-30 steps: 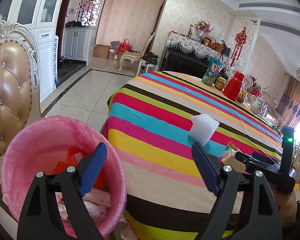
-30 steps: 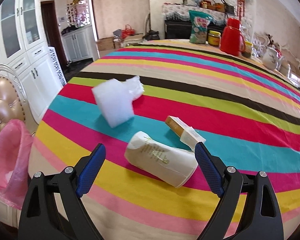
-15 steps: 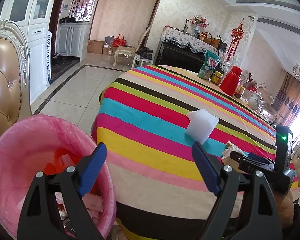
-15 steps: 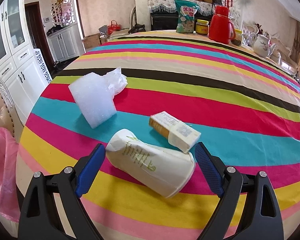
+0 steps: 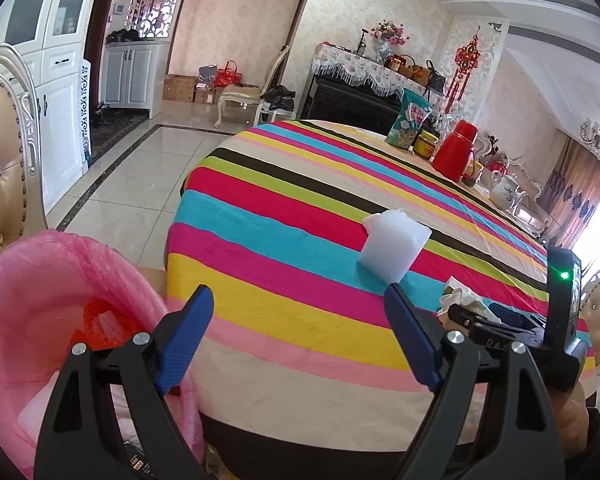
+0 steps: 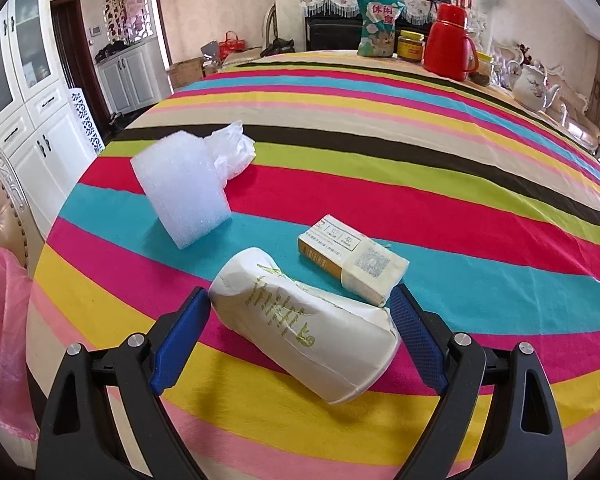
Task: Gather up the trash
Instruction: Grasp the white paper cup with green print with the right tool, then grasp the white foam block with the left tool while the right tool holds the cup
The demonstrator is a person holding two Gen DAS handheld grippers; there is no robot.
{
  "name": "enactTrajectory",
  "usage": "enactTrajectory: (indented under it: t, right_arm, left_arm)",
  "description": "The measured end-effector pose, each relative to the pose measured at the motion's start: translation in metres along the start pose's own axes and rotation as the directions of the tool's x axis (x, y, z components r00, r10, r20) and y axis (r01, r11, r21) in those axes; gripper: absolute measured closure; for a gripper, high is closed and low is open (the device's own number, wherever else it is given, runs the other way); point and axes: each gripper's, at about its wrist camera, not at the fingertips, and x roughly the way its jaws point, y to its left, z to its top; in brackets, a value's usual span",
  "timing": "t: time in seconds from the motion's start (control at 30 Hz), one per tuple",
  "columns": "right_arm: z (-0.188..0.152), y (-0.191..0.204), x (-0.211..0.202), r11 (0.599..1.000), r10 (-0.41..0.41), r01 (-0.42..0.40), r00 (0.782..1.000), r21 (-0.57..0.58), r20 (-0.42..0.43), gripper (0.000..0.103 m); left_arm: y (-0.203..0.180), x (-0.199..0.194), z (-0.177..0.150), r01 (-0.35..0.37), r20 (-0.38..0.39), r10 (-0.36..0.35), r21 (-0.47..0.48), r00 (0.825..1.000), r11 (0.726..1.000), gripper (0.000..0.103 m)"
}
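Observation:
A crushed white paper cup (image 6: 300, 320) lies on its side on the striped tablecloth (image 6: 420, 160), between the open fingers of my right gripper (image 6: 300, 336). A small yellow-and-white carton (image 6: 352, 258) lies just behind it. A white foam block (image 6: 182, 188) with a crumpled plastic bag (image 6: 232, 148) stands further left; the block also shows in the left wrist view (image 5: 394, 246). My left gripper (image 5: 298, 338) is open and empty beside the pink-lined trash bin (image 5: 40, 300), at the table's edge. The right gripper shows in that view at the right (image 5: 500, 320).
A red thermos (image 6: 448, 42), a snack bag (image 6: 378, 24), a jar (image 6: 411, 45) and a teapot (image 6: 534, 84) stand at the table's far side. A padded chair (image 5: 0, 172) stands behind the bin. Tiled floor (image 5: 140, 180) lies left of the table.
My right gripper has moved forward so the paper cup now sits between its fingers. My left gripper has shifted right, away from over the bin toward the table edge.

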Motion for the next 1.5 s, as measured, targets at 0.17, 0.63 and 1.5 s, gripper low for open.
enactTrajectory:
  t: [0.17,0.63,1.5]
  right_arm:
    - [0.001,-0.002,0.001,1.000,0.016,-0.016,1.000,-0.010,-0.010,0.040]
    - [0.001,-0.011,-0.005,0.994,0.086,-0.087,0.996,-0.061,-0.013,0.070]
    - [0.016,-0.064,-0.040,0.998,0.068,-0.066,0.991,-0.020,0.116,0.070]
  left_arm:
    - [-0.006,0.007,0.002,0.008,-0.006,-0.008,0.007,1.000,1.000,0.019]
    - [-0.027,0.026,0.006,0.040,-0.028,-0.039,0.029,0.999,0.999,0.019]
    - [-0.103,0.120,0.030,0.109,-0.111,-0.085,0.229,0.990,0.967,0.019]
